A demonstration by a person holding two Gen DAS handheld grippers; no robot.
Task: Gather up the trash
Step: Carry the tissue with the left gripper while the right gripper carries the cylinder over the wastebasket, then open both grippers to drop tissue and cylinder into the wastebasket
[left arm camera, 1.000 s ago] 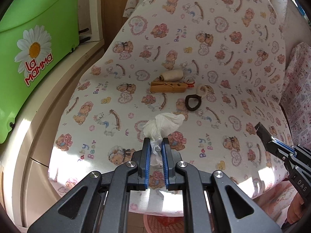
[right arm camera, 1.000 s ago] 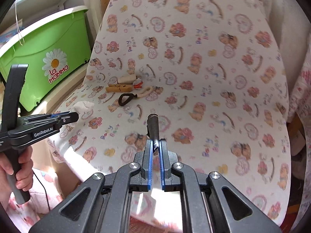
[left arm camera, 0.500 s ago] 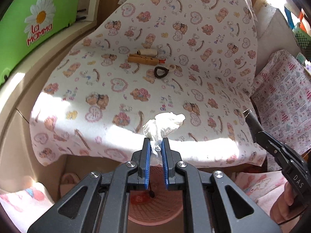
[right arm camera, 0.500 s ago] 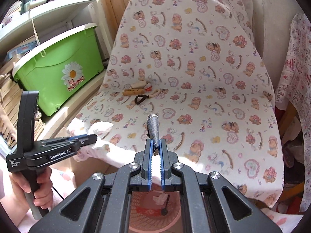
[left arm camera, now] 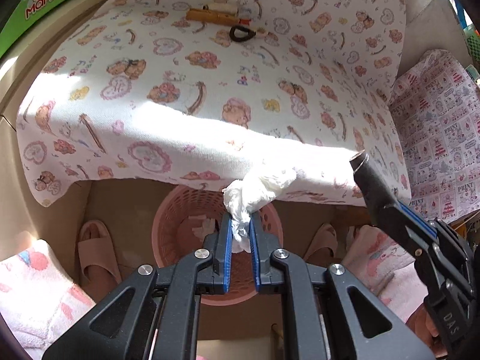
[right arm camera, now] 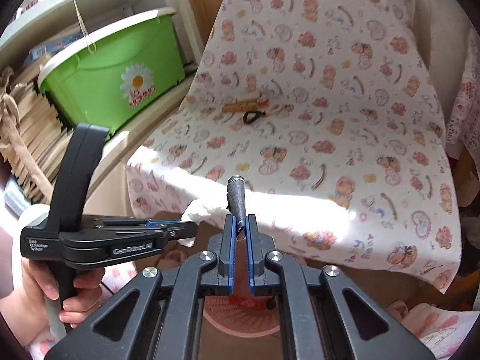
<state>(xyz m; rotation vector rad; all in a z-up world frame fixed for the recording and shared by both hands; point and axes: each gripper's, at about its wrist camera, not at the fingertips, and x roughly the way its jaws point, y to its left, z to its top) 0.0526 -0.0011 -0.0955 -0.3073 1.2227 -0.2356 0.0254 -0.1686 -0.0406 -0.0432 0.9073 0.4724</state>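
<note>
The left gripper (left arm camera: pixel 240 234) is clamped on a crumpled white tissue (left arm camera: pixel 258 189), holding it above a pink basket (left arm camera: pixel 168 228) that stands on the floor below the front edge of a chair draped in a teddy-bear cloth (left arm camera: pixel 210 90). The right gripper (right arm camera: pixel 240 234) is closed on a dark grey cone-shaped tube (right arm camera: pixel 235 198), which sticks up from between its fingers, just beside the tissue. On the cloth, well back from the edge, lie a wooden clothespin (left arm camera: pixel 210 16), a pale spool (left arm camera: pixel 222 7) and a black hair tie (left arm camera: pixel 241 33). A pink slipper (left arm camera: pixel 96 252) sits on the floor left of the basket. A green box (right arm camera: pixel 114 75) stands on a shelf beside the chair.
</note>
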